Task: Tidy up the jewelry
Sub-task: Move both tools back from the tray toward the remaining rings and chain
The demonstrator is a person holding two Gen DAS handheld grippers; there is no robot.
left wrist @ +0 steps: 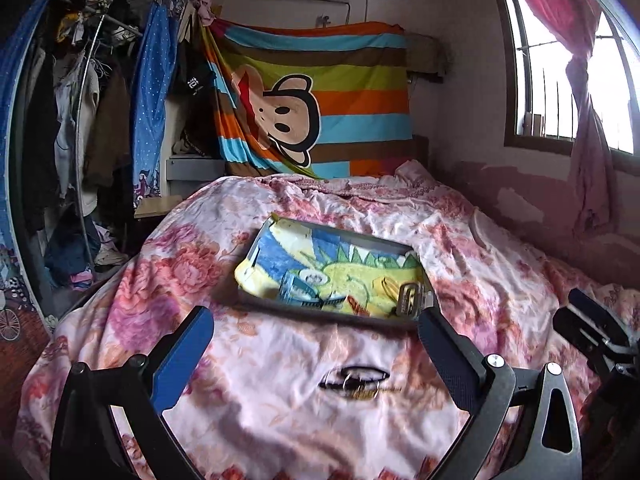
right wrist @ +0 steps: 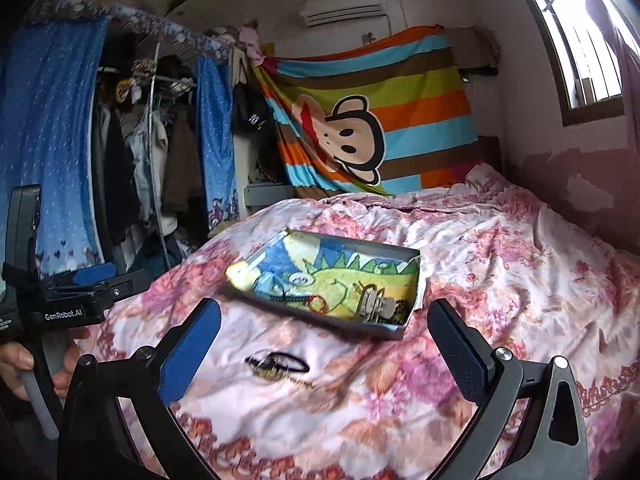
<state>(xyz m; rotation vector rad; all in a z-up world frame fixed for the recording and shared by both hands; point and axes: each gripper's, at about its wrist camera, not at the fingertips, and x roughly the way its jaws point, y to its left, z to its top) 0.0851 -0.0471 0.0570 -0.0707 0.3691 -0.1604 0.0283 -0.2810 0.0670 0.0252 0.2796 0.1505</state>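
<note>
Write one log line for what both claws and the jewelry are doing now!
left claw open | right claw open | jewelry pile on bedspread | tray beyond

The small dark jewelry heap [left wrist: 354,384] on the bedspread [left wrist: 280,420] is smeared by motion blur at lower centre, so its pieces cannot be told apart. Items inside the tray [right wrist: 396,330] are too small to name. The right gripper [left wrist: 592,332] is cut off at the right edge, its fingers unreadable there.
</note>
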